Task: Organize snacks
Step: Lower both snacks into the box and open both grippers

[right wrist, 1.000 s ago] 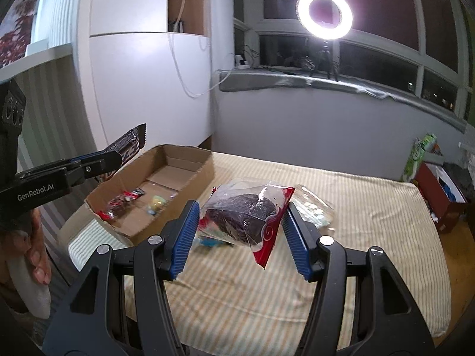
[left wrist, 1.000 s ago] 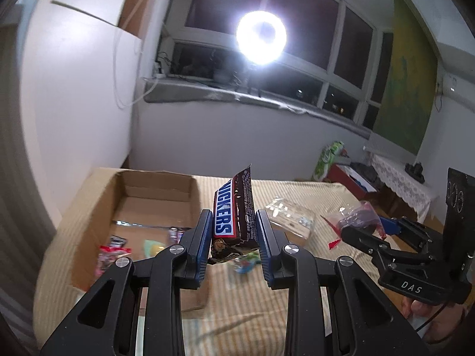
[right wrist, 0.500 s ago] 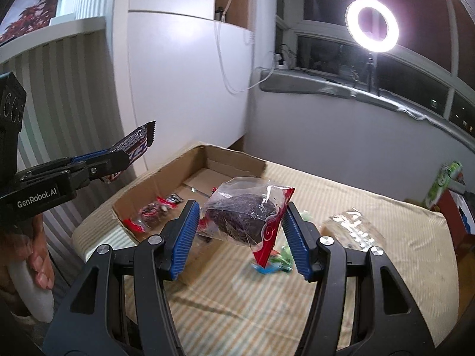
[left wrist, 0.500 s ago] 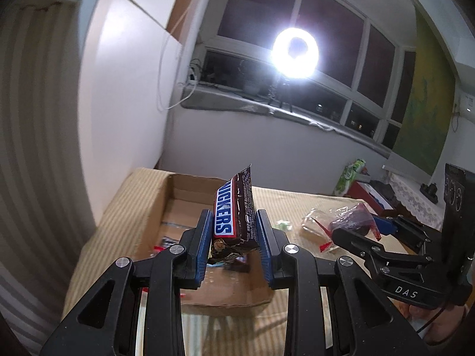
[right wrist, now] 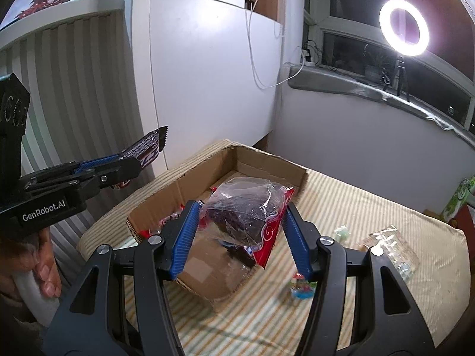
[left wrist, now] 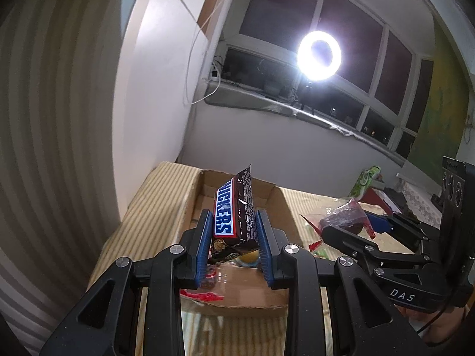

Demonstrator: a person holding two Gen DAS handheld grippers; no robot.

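The left gripper (left wrist: pixel 234 243), black with ribbed blue pads, clamps a glossy brown Snickers bar in a crinkled foil wrapper (left wrist: pixel 236 210); the bar stands nearly upright, its serrated top edge above the pads, over the near end of an open brown corrugated cardboard box (left wrist: pixel 279 204). The right gripper (right wrist: pixel 240 231) has its jaws closed on a dark, lumpy snack sealed in a clear crinkly plastic bag with a red patterned edge (right wrist: pixel 246 210) — the bag bulges between the pads and hangs above the box's near corner. Inside the box lie small red-wrapped sweets (right wrist: pixel 166 219) and a round yellow piece (left wrist: pixel 249 256), partly hidden behind the fingers. The box rests on a cloth with fine beige and cream stripes (right wrist: pixel 341 195). On the cloth to the right of the box sit a flat clear plastic packet (right wrist: pixel 392 246) and a small colourful wrapped candy (right wrist: pixel 301 284), both blurred. A bright white ring light (right wrist: pixel 403 28) glows on a tripod at the window sill — dark panes behind it.
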